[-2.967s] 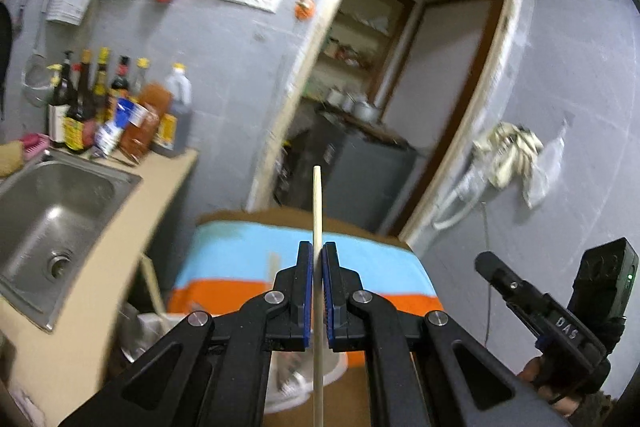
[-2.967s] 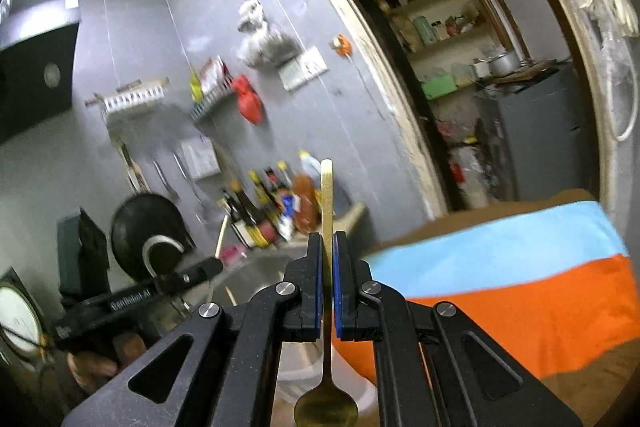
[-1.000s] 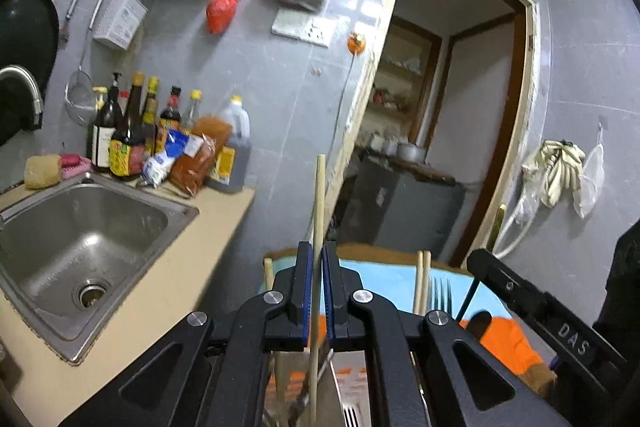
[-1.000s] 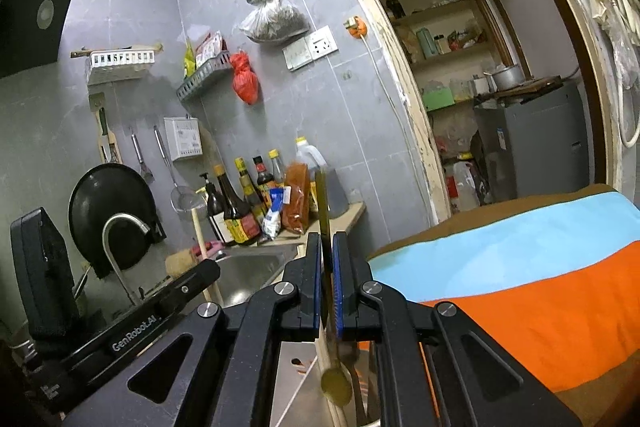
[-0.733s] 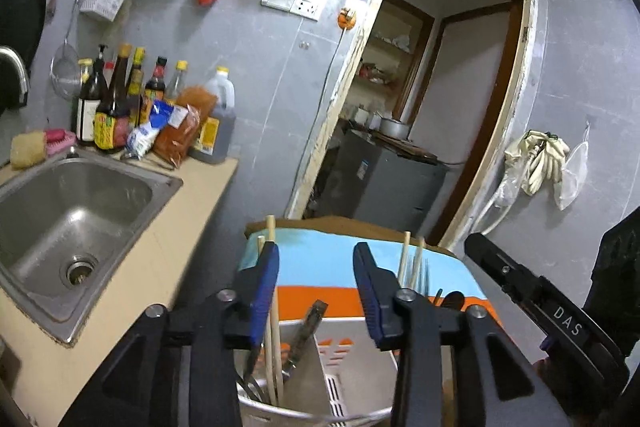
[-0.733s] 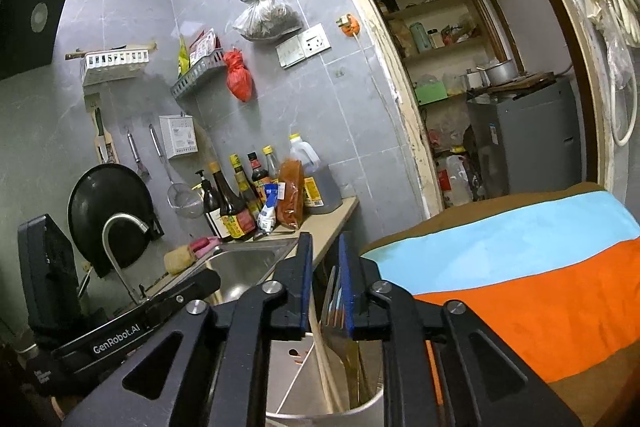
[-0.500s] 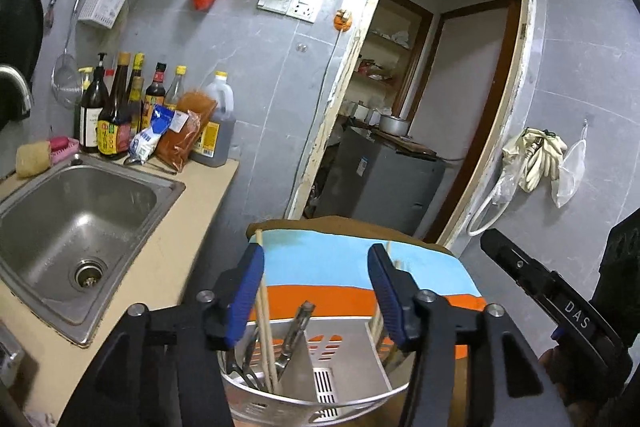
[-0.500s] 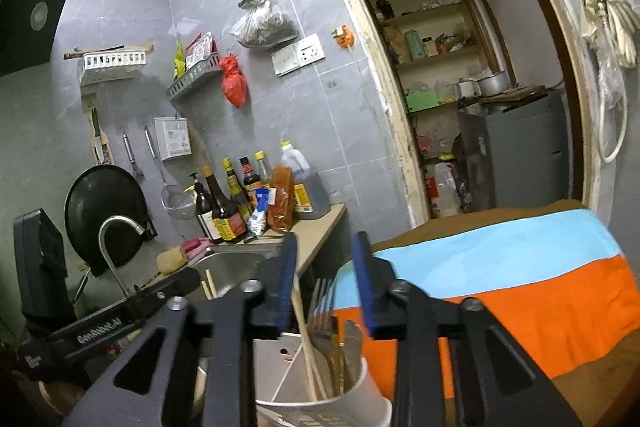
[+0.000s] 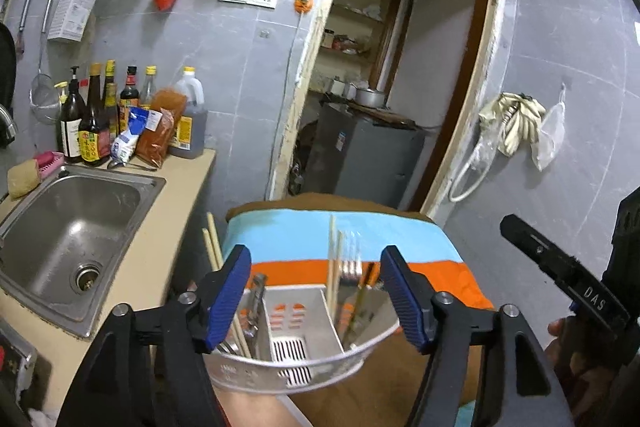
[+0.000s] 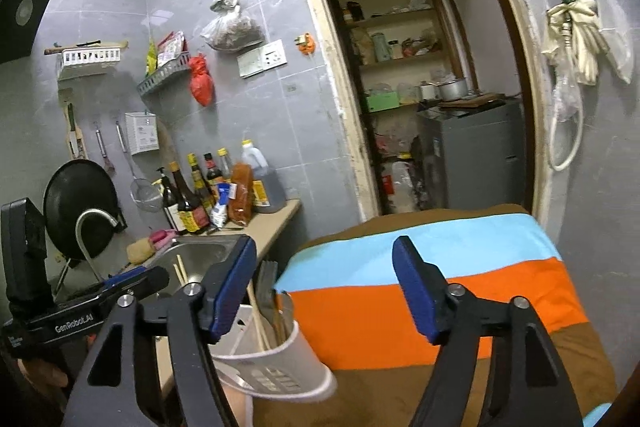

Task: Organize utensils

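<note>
A white utensil holder [image 9: 296, 367] with compartments stands on the striped table, just below my left gripper [image 9: 316, 297]. It holds wooden chopsticks [image 9: 332, 259], a fork [image 9: 352, 259] and other cutlery. My left gripper is open and empty above it. In the right wrist view the holder [image 10: 280, 371] sits low left with chopsticks [image 10: 256, 319] and cutlery standing in it. My right gripper [image 10: 326, 291] is open and empty, above and to the right of the holder.
A steel sink [image 9: 68, 227] and a beige counter with sauce bottles [image 9: 96, 119] lie to the left. The table has a blue, orange and brown cloth [image 10: 440, 287]. A doorway with a grey cabinet [image 9: 368, 155] is behind. The other gripper's body [image 9: 568, 287] is at right.
Both grippers opened and let go of the chopstick and the spoon into the holder, then rose and drew back; the jaws now stand wider apart.
</note>
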`<move>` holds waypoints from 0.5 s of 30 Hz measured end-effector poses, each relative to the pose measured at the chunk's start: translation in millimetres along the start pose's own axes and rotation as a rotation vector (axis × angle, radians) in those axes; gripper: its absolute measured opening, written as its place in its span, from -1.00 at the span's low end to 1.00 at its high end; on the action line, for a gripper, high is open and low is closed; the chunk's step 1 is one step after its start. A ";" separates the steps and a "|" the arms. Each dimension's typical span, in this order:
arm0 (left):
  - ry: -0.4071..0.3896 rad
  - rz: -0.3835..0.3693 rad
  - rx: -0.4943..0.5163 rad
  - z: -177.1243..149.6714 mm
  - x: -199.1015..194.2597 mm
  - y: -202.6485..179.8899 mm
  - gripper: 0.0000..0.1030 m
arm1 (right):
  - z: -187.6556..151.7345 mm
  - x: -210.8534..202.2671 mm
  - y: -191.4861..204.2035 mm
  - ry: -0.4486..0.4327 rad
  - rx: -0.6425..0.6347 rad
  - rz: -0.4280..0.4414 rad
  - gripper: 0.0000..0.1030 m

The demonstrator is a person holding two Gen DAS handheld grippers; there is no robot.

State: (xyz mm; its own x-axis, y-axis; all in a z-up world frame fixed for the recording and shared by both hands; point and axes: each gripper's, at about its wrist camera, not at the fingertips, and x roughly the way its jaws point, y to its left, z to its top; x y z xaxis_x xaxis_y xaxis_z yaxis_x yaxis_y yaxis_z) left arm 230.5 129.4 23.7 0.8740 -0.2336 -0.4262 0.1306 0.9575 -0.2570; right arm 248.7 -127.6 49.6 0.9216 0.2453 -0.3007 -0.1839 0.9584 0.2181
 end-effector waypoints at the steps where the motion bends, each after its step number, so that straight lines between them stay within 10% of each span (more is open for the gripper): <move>1: 0.005 -0.004 -0.001 -3.4 -1.5 -3.1 0.36 | -0.4 -5.1 -2.6 0.002 -0.006 -0.010 0.44; 15: -0.045 0.040 0.017 -31.0 -40.7 -51.6 0.97 | -8.6 -71.4 -42.8 0.031 -0.057 -0.129 0.97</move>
State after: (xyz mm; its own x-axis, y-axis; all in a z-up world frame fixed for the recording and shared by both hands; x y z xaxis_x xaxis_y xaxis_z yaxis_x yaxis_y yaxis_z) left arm 173.7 84.2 27.4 0.8987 -0.1872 -0.3965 0.1022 0.9688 -0.2257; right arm 187.8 -184.9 53.8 0.9281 0.1231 -0.3515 -0.0845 0.9888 0.1231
